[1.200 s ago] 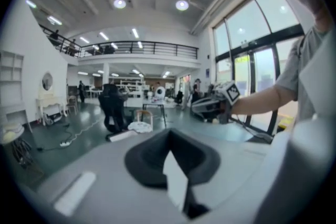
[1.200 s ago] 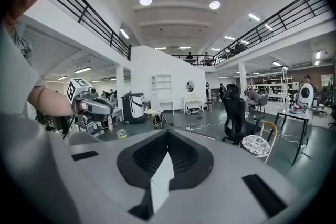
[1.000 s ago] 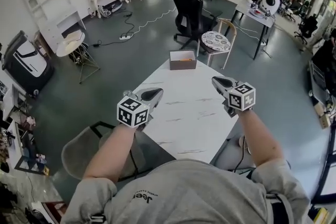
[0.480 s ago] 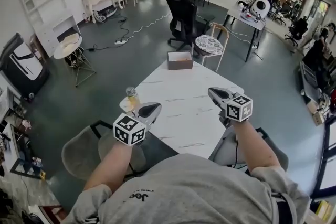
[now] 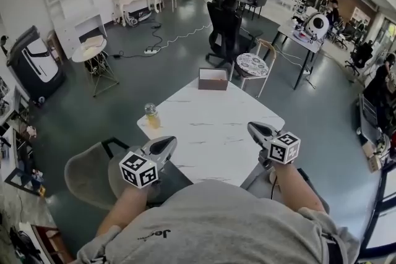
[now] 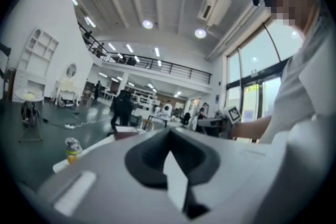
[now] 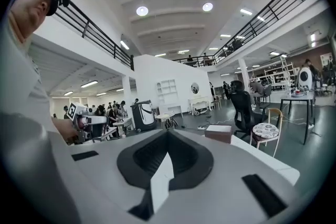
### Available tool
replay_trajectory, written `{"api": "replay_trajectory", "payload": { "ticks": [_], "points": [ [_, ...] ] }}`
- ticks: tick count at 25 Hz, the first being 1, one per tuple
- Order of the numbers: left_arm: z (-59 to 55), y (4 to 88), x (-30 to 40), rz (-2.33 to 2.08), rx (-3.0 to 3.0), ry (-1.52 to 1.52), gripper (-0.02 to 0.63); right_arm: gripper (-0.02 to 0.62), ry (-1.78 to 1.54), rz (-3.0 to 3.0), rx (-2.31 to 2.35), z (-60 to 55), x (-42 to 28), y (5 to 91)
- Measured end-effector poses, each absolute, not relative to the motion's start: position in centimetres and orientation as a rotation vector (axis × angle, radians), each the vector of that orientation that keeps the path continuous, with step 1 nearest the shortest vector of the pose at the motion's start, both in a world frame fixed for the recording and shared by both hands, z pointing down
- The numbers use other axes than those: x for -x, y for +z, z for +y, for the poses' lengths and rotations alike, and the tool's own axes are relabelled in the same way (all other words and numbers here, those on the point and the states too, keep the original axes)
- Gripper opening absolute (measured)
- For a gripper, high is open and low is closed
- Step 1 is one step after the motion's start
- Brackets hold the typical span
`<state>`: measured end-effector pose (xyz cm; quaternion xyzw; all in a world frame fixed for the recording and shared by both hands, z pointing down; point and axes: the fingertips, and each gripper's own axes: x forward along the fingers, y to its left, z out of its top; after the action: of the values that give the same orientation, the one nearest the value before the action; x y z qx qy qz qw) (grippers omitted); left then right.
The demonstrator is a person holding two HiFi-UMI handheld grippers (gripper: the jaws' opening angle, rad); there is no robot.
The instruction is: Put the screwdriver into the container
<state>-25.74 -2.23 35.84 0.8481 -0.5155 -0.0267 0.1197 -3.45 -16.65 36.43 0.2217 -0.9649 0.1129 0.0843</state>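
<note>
The container, a small brown open box (image 5: 213, 79), stands at the far end of the white table (image 5: 210, 133), with something orange showing inside it. It appears small in the left gripper view (image 6: 126, 134) and in the right gripper view (image 7: 218, 132). No screwdriver lies in the open on the table. My left gripper (image 5: 168, 141) is at the table's near left edge, shut and empty (image 6: 169, 132). My right gripper (image 5: 252, 127) hovers over the near right edge, also shut with nothing in it (image 7: 168, 132).
A small bottle of yellow liquid (image 5: 151, 115) stands on the table's left corner. A grey chair (image 5: 93, 173) sits beside the near left edge. Past the far end stand a patterned stool (image 5: 253, 65) and a black office chair (image 5: 224, 28).
Both grippers have drawn back from the middle of the table toward its near edge. The bottle has come into view as the left gripper moved off it.
</note>
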Motion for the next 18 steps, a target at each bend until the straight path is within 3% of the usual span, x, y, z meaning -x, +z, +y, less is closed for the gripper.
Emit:
{"api": "replay_trajectory", "payload": {
  "ticks": [6,18],
  "points": [
    [-3.2,36.2,24.0,-1.529,-2.451,-0.063,0.005,0.008,0.454,-2.853,-0.653,-16.6,0.3,39.6],
    [-4.5,35.1,23.5,-1.533,-2.461,-0.067,0.005,0.008,0.370,-2.833,-0.649,-18.0,-0.1,39.1]
  ]
}}
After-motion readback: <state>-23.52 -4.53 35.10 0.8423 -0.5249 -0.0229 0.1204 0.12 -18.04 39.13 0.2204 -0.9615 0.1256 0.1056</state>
